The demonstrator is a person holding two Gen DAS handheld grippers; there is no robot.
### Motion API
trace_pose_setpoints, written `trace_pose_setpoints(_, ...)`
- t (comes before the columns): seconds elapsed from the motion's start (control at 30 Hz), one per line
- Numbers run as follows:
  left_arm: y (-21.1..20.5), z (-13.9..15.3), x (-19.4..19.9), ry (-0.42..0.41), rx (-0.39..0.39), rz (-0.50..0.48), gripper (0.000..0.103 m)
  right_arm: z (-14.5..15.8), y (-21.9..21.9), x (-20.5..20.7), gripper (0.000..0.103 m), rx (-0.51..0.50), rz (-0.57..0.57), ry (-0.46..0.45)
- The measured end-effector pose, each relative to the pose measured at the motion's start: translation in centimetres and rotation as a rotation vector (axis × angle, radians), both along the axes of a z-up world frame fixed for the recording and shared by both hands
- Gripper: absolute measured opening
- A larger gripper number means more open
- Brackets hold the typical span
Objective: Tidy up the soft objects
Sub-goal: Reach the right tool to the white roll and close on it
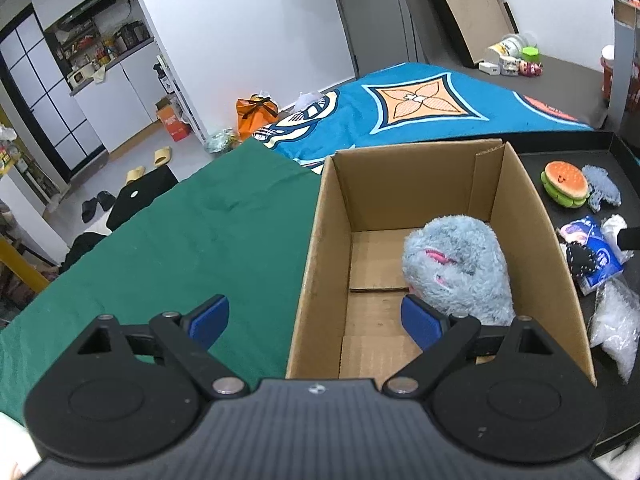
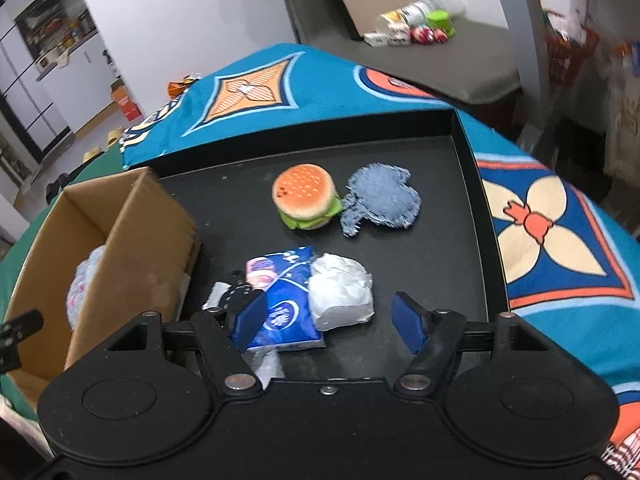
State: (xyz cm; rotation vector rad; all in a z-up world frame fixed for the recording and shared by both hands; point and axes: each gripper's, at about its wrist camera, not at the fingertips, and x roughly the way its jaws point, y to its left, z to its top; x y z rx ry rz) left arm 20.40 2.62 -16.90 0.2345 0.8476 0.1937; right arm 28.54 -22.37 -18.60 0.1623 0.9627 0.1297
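Observation:
A fluffy grey-blue plush (image 1: 460, 268) lies inside the open cardboard box (image 1: 320, 260). My left gripper (image 1: 316, 320) is open and empty above the box's near left wall. My right gripper (image 2: 328, 320) is open and empty, low over the black tray (image 2: 440, 240), its fingers either side of a blue tissue pack (image 2: 284, 308) and a white crumpled wad (image 2: 340, 292). A plush burger (image 2: 306, 196) and a denim scrap (image 2: 380, 200) lie further back on the tray. The box also shows in the right wrist view (image 2: 132, 240), with the plush (image 2: 84, 280) partly hidden inside.
A green cloth (image 1: 180, 240) covers the table left of the box; a blue patterned blanket (image 2: 560, 220) lies around the tray. A black studded item (image 2: 236, 296) and a clear plastic bag (image 1: 612, 328) sit near the tray's front. Bottles and small items (image 2: 416, 24) stand far back.

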Motion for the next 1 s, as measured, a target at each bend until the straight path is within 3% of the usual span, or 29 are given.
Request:
trace_pose_setpoints(0.13,-0.4,0.0,0.0,-0.003,0.019,-0.007,0.092,-0.9,-0.5,0.7,0.065,0.008,-0.016,0.013)
trace_pose_setpoints(0.2,-0.6,0.0,0.1,-0.003,0.025,-0.008,0.092,-1.4,-0.7,0.9,0.055,0.025,-0.018,0.03)
trace_pose_setpoints(0.23,-0.6,-0.1,0.2,0.0,0.026,-0.009,0.092,-1.6,-0.8,1.0,0.041,0.038,-0.015,0.04)
trace_pose_setpoints(0.37,-0.5,-0.1,0.3,0.005,0.019,0.0,0.092,-1.7,-1.1,1.0,0.035,0.061,-0.017,0.054)
trace_pose_setpoints(1.0,1.5,0.8,0.0,-0.014,-0.08,0.037,0.092,4.0,1.0,-1.3,0.035,0.076,0.05,-0.095)
